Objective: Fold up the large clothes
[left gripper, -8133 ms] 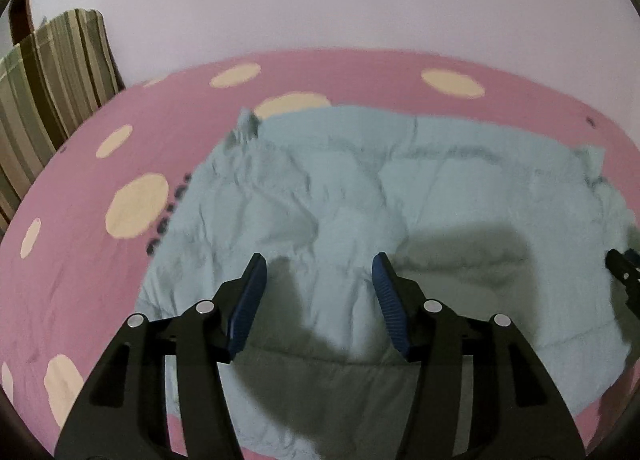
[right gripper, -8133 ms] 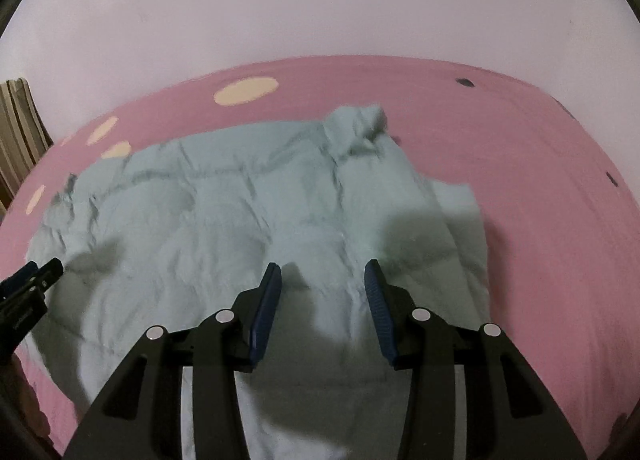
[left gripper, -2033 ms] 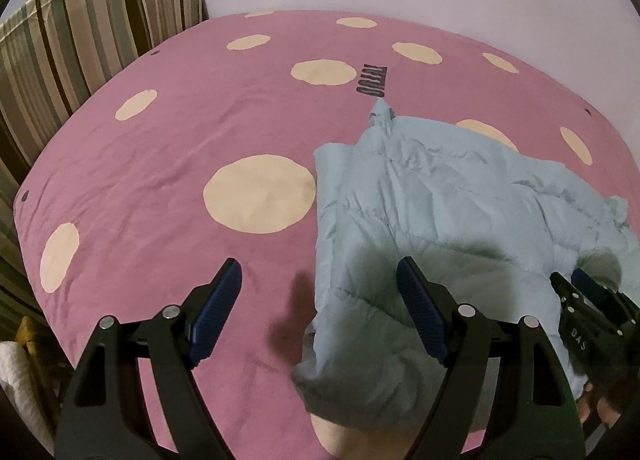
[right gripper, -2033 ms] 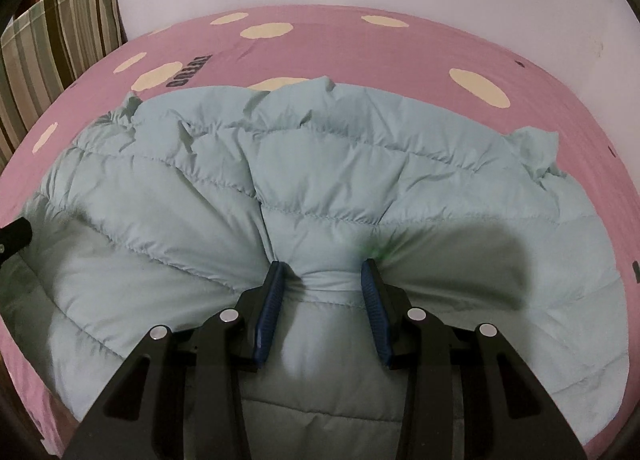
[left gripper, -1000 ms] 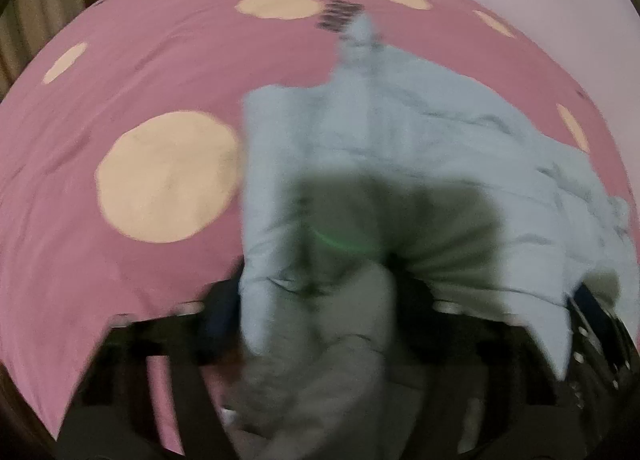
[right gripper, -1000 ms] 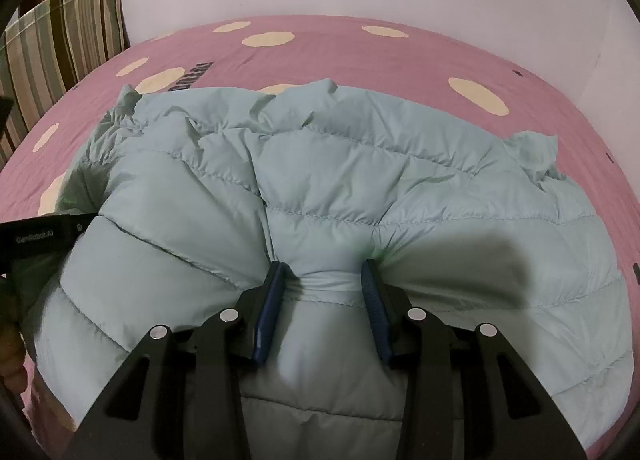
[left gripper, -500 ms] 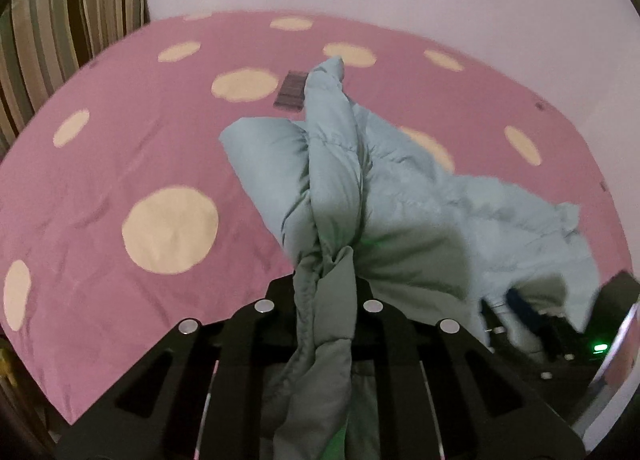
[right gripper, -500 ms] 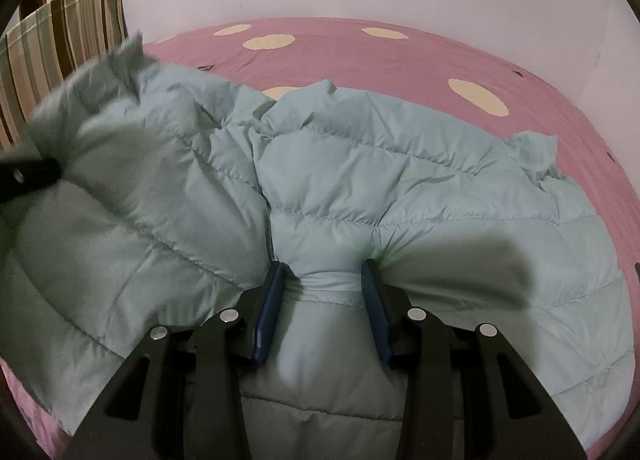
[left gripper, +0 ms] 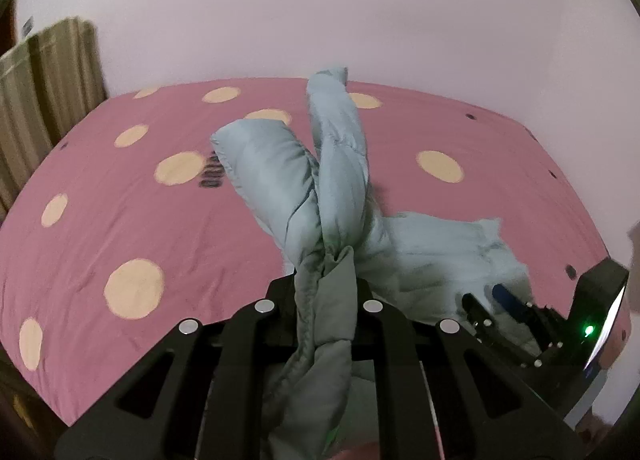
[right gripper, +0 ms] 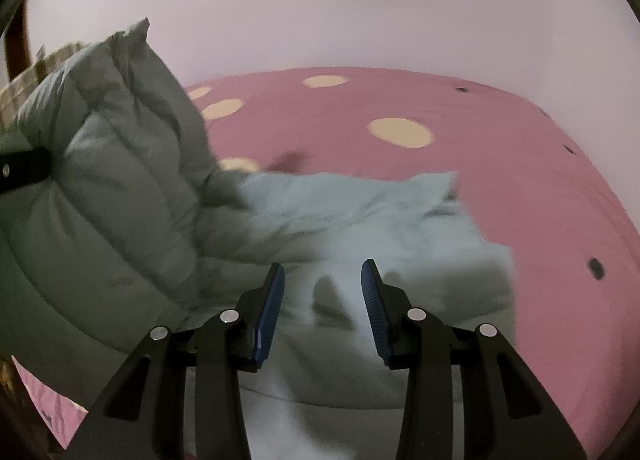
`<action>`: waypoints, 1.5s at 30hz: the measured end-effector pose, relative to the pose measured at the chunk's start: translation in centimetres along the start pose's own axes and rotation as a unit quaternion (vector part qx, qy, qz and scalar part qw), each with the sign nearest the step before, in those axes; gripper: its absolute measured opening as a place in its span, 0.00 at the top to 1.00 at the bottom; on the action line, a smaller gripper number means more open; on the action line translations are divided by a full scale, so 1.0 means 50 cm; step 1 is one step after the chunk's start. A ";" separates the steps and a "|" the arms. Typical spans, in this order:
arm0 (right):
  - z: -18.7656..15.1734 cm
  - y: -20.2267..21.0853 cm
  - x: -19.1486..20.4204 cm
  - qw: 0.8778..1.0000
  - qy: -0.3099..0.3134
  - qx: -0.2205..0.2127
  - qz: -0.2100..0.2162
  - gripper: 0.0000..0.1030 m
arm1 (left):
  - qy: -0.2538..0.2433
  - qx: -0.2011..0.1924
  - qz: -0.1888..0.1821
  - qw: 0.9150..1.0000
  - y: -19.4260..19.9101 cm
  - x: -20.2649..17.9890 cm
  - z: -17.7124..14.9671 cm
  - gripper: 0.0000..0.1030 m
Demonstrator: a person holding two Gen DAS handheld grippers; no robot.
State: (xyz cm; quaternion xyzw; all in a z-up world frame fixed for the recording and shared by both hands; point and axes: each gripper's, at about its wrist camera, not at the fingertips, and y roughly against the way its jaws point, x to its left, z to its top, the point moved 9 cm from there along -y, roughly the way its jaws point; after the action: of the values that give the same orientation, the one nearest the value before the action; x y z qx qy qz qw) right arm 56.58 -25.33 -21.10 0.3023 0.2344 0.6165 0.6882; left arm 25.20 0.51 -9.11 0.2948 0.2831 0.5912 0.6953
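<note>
A pale blue-green puffy quilted jacket (left gripper: 332,163) lies on a pink bed. My left gripper (left gripper: 326,264) is shut on a bunched edge of the jacket and holds that side lifted off the bed. In the right wrist view the lifted side of the jacket (right gripper: 112,179) stands up at the left, and the rest lies flat ahead. My right gripper (right gripper: 322,292) is open and empty just above the flat part of the jacket. The right gripper also shows in the left wrist view (left gripper: 504,308) at the lower right.
The bed has a pink cover with cream dots (left gripper: 136,288) and dark lettering (left gripper: 212,175). A striped cushion (left gripper: 44,91) stands at the far left by the white wall (left gripper: 320,11). The bed's edge runs along the right (right gripper: 600,260).
My left gripper closed on the jacket's left edge and lifted it up and toward the right. My right gripper, earlier pinching a fold, has let go and now stands open.
</note>
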 end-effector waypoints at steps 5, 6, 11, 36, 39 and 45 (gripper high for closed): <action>0.004 0.024 -0.093 0.999 -0.032 -0.005 -0.013 0.61 | -0.048 0.002 -0.001 0.999 -0.022 -0.122 0.001 0.89; 0.003 0.029 -0.114 0.999 -0.039 -0.005 -0.016 0.61 | -0.056 0.004 0.000 0.998 -0.030 -0.143 -0.001 0.89; -0.011 0.038 -0.195 0.997 -0.066 0.000 -0.027 0.61 | -0.102 0.026 -0.003 0.994 -0.084 -0.254 -0.048 0.89; -0.070 0.045 -0.339 0.992 -0.111 0.023 -0.053 0.60 | -0.136 0.012 -0.015 0.991 -0.077 -0.401 -0.137 0.37; -0.062 0.051 -0.329 0.993 -0.107 0.020 -0.050 0.60 | -0.119 -0.010 -0.028 0.992 -0.028 -0.375 -0.107 0.32; -0.030 0.061 -0.280 0.995 -0.097 0.015 -0.029 0.60 | -0.066 -0.042 0.017 0.997 0.008 -0.220 -0.053 0.26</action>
State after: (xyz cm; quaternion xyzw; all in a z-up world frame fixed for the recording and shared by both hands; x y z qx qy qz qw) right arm 51.57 -38.83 -20.70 0.3641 0.1843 0.5600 0.7210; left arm 21.44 -10.14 -10.08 0.3081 0.2064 0.5938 0.7140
